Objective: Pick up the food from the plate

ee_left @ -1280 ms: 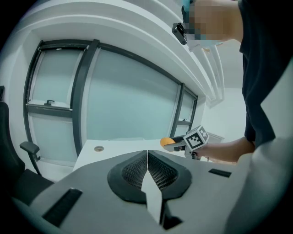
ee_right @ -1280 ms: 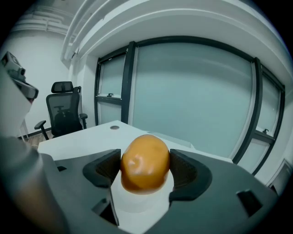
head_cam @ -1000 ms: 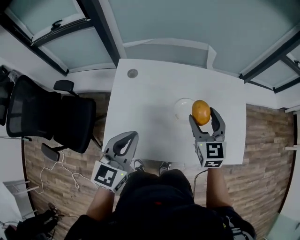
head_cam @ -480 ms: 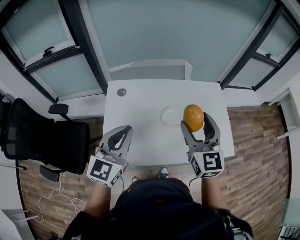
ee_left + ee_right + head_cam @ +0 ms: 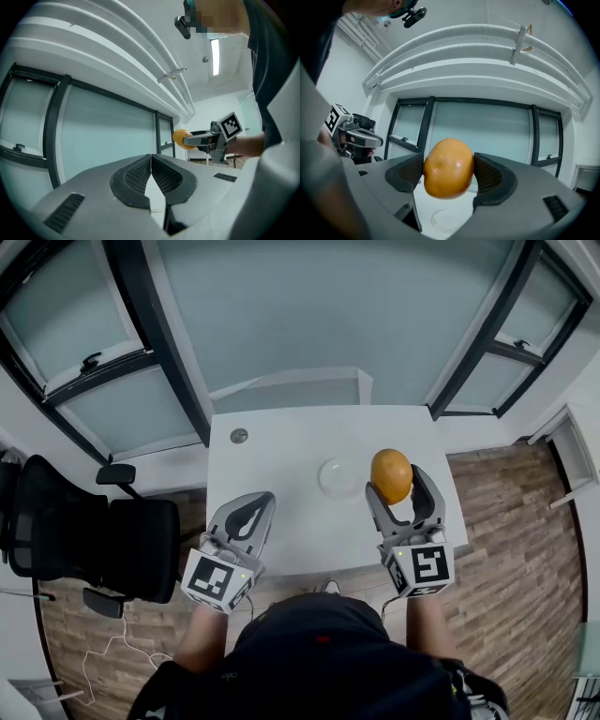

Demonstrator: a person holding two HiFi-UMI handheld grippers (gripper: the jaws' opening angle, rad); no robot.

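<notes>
An orange round fruit [image 5: 391, 475] is clamped between the jaws of my right gripper [image 5: 397, 486], held up well above the white table [image 5: 281, 521]. The right gripper view shows the fruit [image 5: 448, 168] filling the gap between the pads, tilted upward toward the windows. An empty small white plate [image 5: 337, 475] lies on the table left of the fruit, also visible low in the right gripper view as the plate [image 5: 441, 219]. My left gripper [image 5: 253, 513] hangs over the table's front left part, jaws shut with nothing between them [image 5: 151, 171].
A small round grey disc [image 5: 239, 436] sits at the table's far left corner. A black office chair [image 5: 94, 531] stands left of the table. Glass windows with dark frames [image 5: 159, 352] lie behind the table. Wood floor shows on both sides.
Both grippers have held their pose relative to me while the view shifted; the right gripper keeps the fruit lifted, slightly higher and farther from the plate. The left gripper stays shut.
</notes>
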